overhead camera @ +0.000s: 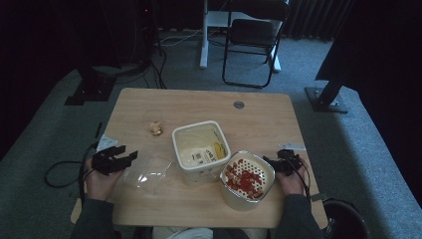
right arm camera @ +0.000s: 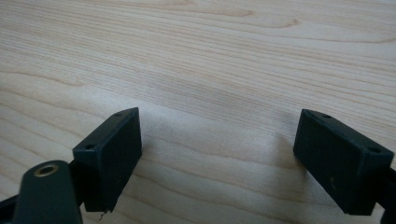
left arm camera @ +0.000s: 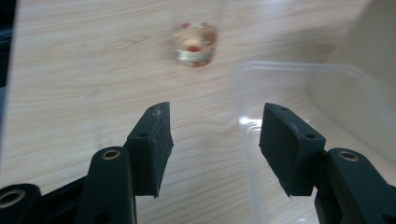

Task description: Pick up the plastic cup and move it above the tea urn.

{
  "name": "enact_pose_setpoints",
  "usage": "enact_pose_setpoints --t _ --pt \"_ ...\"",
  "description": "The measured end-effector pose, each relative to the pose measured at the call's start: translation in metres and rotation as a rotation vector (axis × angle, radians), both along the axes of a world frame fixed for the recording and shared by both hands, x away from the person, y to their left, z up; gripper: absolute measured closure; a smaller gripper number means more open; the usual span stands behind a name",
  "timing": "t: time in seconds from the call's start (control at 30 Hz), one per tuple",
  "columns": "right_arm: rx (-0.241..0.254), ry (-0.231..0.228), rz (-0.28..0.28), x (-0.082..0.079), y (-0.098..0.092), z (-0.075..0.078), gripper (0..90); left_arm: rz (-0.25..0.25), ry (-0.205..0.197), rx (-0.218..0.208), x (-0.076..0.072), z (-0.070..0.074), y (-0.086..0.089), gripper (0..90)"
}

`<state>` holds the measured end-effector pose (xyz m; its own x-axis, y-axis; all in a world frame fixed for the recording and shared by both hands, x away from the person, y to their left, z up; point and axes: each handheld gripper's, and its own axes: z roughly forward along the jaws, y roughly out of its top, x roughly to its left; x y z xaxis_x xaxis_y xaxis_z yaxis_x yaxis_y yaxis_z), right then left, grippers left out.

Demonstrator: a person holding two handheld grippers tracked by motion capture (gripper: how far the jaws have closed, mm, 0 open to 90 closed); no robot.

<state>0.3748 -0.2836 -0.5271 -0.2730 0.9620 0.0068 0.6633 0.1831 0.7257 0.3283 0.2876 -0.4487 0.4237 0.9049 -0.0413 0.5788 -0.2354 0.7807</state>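
From above: a person seated at a pale wooden tabletop [overhead camera: 199,102] holds the left claw [overhead camera: 119,159] just beside a clear plastic tub [overhead camera: 148,174] and the right claw [overhead camera: 278,162] at the rim of a round cream colander [overhead camera: 247,180] holding small red pieces. Between the two stands a square, cream-coloured container [overhead camera: 201,145] with rounded corners and a label lying inside; farther back sits a small glass [overhead camera: 155,123] with something pale at its bottom. Both claws look spread and hold nothing.

Left gripper view: the left claw [left arm camera: 215,135] stands wide, its matte black pads blocky and faintly scuffed, the near corner of the clear plastic tub [left arm camera: 299,88] running between them. The tub is thin, glossy and see-through, likely to flex and slide if squeezed. The step in hand appears to be taking hold of this tub; it would go best with one pad inside the wall and one outside, closing gently on the stiffer rim. The small glass [left arm camera: 194,44] stands well beyond, blurred.

Right gripper view: the right claw [right arm camera: 217,149] is spread over bare, fine-grained wood [right arm camera: 210,56], nothing between its pads. Steadying the colander by its rigid rim, level, would keep the loose contents from spilling.
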Motion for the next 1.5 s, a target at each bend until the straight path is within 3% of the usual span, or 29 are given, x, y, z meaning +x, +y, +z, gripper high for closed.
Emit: enact_pose_setpoints --t 0.2,0.27,0.57,0.73,1.2,1.5 --pt "0.0 0.0 0.0 0.0 0.0 0.0 14.7 -0.048 0.051 0.033 0.014 -0.003 -0.013 54.7" --pt "0.0 0.0 0.0 0.0 0.0 0.0 14.8 -0.06 0.102 0.027 0.024 -0.009 -0.014 56.9" --pt "0.0 0.0 0.0 0.0 0.0 0.0 14.7 -0.085 0.143 0.04 0.026 -0.018 -0.016 79.3" --pt "0.0 0.0 0.0 0.0 0.0 0.0 14.8 -0.089 0.134 0.045 0.024 -0.016 -0.013 85.5" --pt "0.0 0.0 0.0 0.0 0.0 0.0 14.8 -0.08 0.069 -0.057 0.018 0.002 0.007 88.0" --pt "0.0 0.0 0.0 0.0 0.0 0.0 14.8 -0.093 0.027 -0.06 0.019 0.018 0.007 88.2"
